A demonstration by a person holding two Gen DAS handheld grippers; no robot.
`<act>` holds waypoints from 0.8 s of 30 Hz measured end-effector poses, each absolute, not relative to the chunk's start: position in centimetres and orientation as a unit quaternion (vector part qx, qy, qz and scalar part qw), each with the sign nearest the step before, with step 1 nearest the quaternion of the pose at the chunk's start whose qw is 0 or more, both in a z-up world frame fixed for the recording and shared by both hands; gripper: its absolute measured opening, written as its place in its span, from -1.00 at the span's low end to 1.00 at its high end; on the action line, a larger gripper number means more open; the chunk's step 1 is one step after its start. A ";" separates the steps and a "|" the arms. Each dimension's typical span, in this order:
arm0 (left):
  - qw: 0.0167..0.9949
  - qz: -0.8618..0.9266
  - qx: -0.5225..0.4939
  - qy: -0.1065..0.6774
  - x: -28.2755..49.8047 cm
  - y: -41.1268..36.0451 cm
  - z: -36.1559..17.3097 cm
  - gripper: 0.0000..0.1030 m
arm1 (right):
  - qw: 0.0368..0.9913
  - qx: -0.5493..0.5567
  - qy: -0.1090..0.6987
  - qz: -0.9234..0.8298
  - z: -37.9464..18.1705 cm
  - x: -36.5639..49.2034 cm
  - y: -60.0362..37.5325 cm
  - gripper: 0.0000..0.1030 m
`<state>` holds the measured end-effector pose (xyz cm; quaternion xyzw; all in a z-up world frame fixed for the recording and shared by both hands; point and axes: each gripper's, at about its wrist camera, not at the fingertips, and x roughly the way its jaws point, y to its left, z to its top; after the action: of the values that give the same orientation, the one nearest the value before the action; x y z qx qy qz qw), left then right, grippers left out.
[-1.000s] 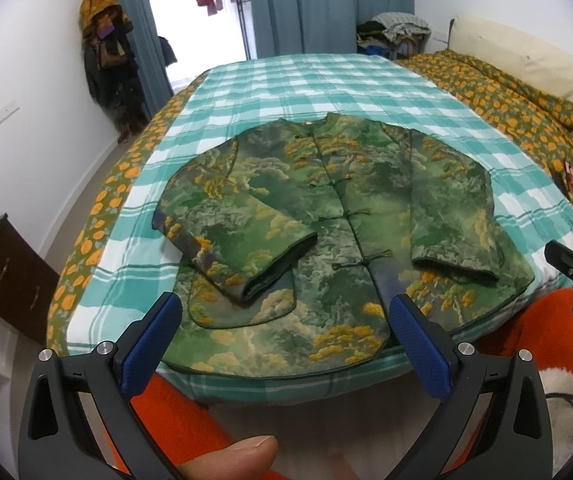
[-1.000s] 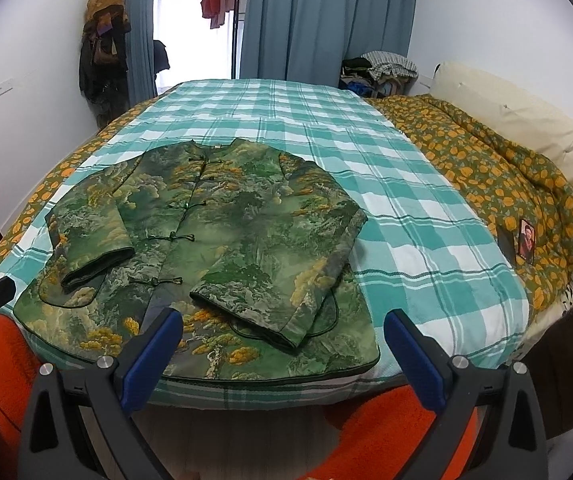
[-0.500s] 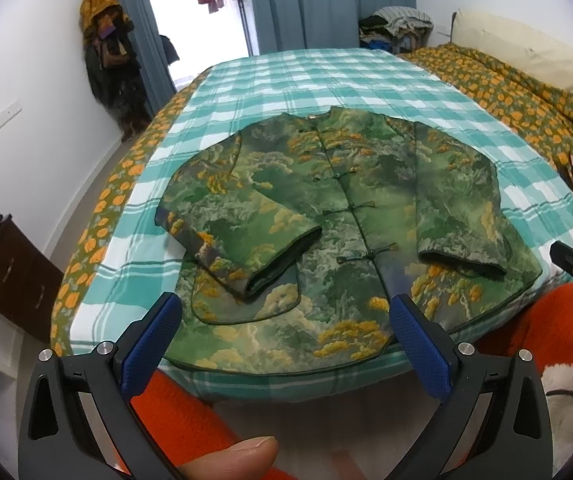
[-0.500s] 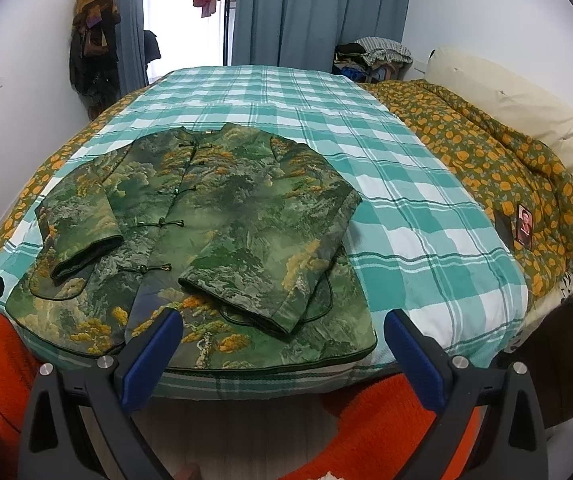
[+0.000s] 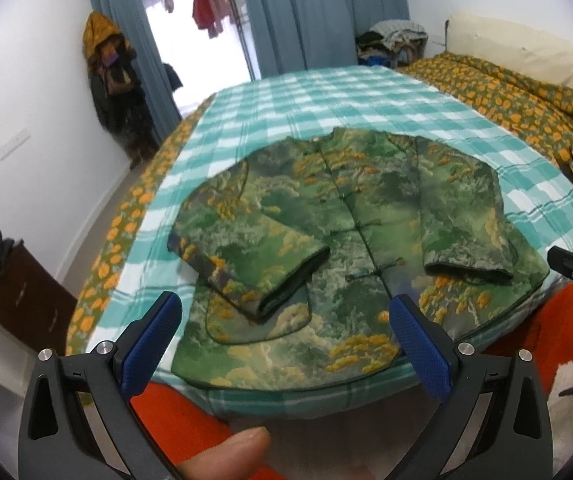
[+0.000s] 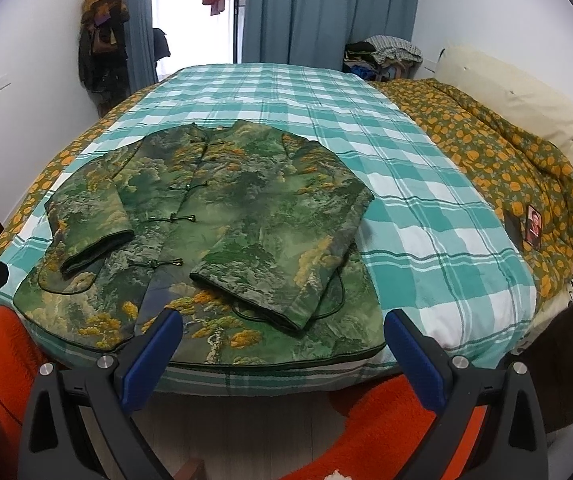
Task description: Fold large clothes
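Observation:
A green jacket with yellow and white landscape print lies face up on the bed, knot buttons closed, both sleeves folded in over the front. Its hem reaches the bed's near edge. My left gripper hangs open in front of that hem, on the jacket's left half, touching nothing. My right gripper is open too, just short of the hem below the right sleeve cuff. A thumb shows at the bottom of the left wrist view.
The bed carries a teal checked sheet. An orange-flowered quilt and a cream pillow lie at the right. Orange fuzzy fabric sits below the bed edge. A dark cabinet stands at the left wall.
Both grippers have drifted a little closer to the bed and the views have tilted slightly. The jacket lies as it did, and both grippers stay open.

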<state>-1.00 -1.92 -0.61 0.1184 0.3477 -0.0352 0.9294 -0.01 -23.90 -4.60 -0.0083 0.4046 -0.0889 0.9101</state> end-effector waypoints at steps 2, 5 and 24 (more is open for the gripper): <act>0.935 -0.038 0.124 0.330 -1.4 -2.1 -0.3 0.99 | 0.912 -0.009 0.402 -0.082 -4.6 0.0 -23.8 0.99; 0.940 -0.039 0.132 0.313 -1.7 -2.4 0.0 0.99 | 0.914 -0.026 0.398 -0.075 -4.6 -0.2 -23.4 0.98; 0.921 -0.047 0.100 0.372 -0.3 -1.6 -1.9 0.99 | 0.914 -0.006 0.406 -0.015 -5.6 0.3 -23.0 0.99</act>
<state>-0.27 -1.59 -1.86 0.1004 0.3724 -0.0469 0.9214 0.29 -22.99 -5.65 -0.0065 0.4056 -0.0147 0.9139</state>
